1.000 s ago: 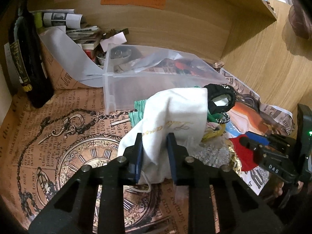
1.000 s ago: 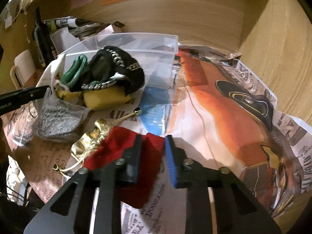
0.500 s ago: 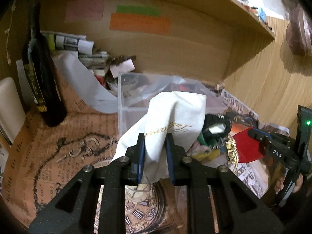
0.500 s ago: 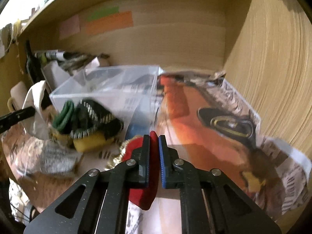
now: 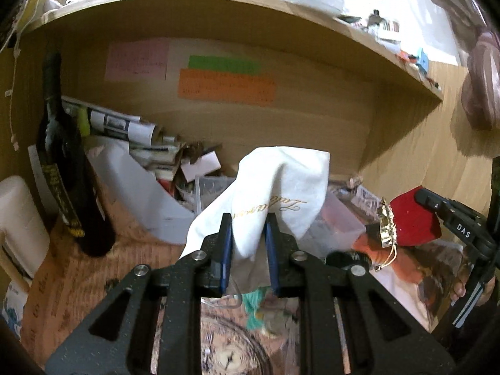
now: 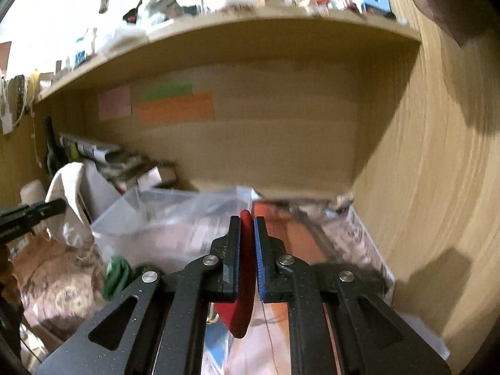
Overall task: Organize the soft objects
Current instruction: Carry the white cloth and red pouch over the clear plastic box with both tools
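My left gripper [image 5: 248, 218] is shut on a white cloth pouch [image 5: 281, 187] with gold script, held up above the desk in front of the clear plastic bin [image 5: 337, 215]. My right gripper [image 6: 247, 222] is shut on a red velvet pouch [image 6: 245, 281]. That red pouch, with a gold foil top, also shows in the left wrist view [image 5: 412, 222], hanging from the right gripper [image 5: 437, 206] at the right. The white pouch shows at the left of the right wrist view [image 6: 67, 184]. The bin [image 6: 175, 218] lies below and ahead of the right gripper.
A dark wine bottle [image 5: 67, 168] stands at the left by rolled newspapers [image 5: 115, 125]. A wooden shelf [image 5: 250, 15] overhangs the nook, with a wooden wall [image 6: 437, 172] on the right. A green soft item [image 6: 117, 275] and other pouches lie on the newspaper-covered desk [image 5: 78, 281].
Both grippers have risen from the desk. The left one lifted the white pouch higher. The right one closed on the red pouch and lifted it off the desk.
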